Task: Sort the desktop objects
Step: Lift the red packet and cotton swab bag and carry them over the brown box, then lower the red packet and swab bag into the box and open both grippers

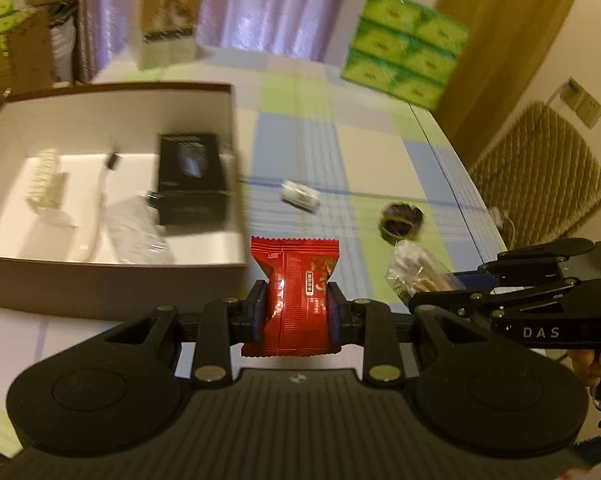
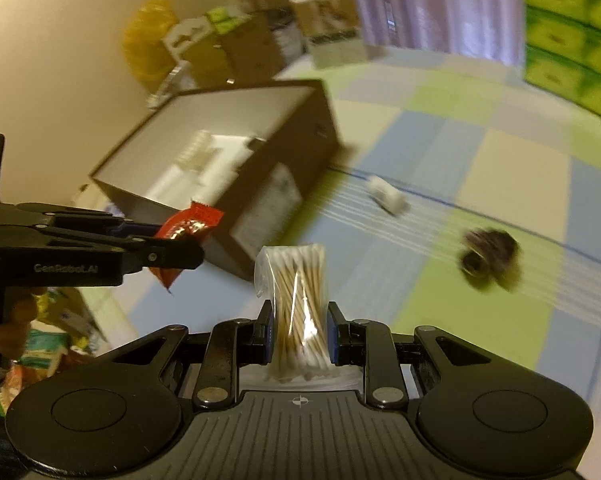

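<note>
My left gripper [image 1: 296,312] is shut on a red snack packet [image 1: 294,280], held above the table beside the near right corner of the brown box [image 1: 112,288]. In the right wrist view that packet [image 2: 188,224] shows from the side at the left. My right gripper [image 2: 298,332] is shut on a clear bag of cotton swabs [image 2: 296,296], seen in the left wrist view [image 1: 416,276] at the right. On the checked tablecloth lie a small white item [image 1: 300,196] [image 2: 386,194] and a dark round object [image 1: 402,220] [image 2: 488,254]. The box holds a black carton [image 1: 192,178] and white items.
A green multipack of tissues [image 1: 404,58] stands at the back right of the table, and a beige carton [image 1: 166,20] at the back centre. Cardboard boxes [image 2: 220,44] are stacked left of the table. A woven chair [image 1: 540,172] sits beyond the right edge.
</note>
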Demonstrator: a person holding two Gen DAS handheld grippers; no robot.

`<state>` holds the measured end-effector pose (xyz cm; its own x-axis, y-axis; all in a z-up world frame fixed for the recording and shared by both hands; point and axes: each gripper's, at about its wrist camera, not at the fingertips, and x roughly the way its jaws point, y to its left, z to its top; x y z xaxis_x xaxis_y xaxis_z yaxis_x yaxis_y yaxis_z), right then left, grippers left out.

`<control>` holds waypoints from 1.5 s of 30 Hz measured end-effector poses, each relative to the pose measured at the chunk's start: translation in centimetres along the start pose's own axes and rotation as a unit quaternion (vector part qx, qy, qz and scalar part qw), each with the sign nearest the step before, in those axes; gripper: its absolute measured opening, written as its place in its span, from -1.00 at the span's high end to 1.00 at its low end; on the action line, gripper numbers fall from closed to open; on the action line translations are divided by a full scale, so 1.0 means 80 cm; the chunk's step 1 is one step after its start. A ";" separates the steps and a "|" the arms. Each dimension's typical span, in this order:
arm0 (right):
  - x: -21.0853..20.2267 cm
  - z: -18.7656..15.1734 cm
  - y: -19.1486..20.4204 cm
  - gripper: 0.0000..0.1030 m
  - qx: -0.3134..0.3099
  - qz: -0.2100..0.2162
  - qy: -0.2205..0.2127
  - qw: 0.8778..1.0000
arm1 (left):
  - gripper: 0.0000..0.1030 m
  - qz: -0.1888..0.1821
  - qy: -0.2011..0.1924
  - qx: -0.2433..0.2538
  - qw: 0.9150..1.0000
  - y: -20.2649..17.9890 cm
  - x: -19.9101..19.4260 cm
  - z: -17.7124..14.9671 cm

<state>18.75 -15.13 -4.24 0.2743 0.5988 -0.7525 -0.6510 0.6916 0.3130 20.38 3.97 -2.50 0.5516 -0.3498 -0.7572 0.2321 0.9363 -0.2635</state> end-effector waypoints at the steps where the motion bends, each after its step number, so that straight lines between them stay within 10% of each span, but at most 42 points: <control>1: 0.004 0.006 0.010 0.57 -0.007 0.005 -0.002 1.000 | 0.51 0.003 -0.006 -0.005 1.000 0.010 -0.008 0.000; 20: 0.105 0.111 0.133 0.57 -0.072 0.039 -0.029 0.996 | 0.51 0.090 -0.059 -0.035 0.994 0.186 -0.075 0.036; 45: 0.234 0.172 0.144 0.57 -0.078 0.001 0.032 0.996 | 0.51 0.144 0.037 -0.016 0.989 0.327 0.019 0.077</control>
<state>26.12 9.59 -6.73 0.2294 0.5698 -0.7891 -0.7548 0.6160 0.2254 32.20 27.73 -6.85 0.5304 -0.0658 -0.8452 0.0483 0.9977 -0.0473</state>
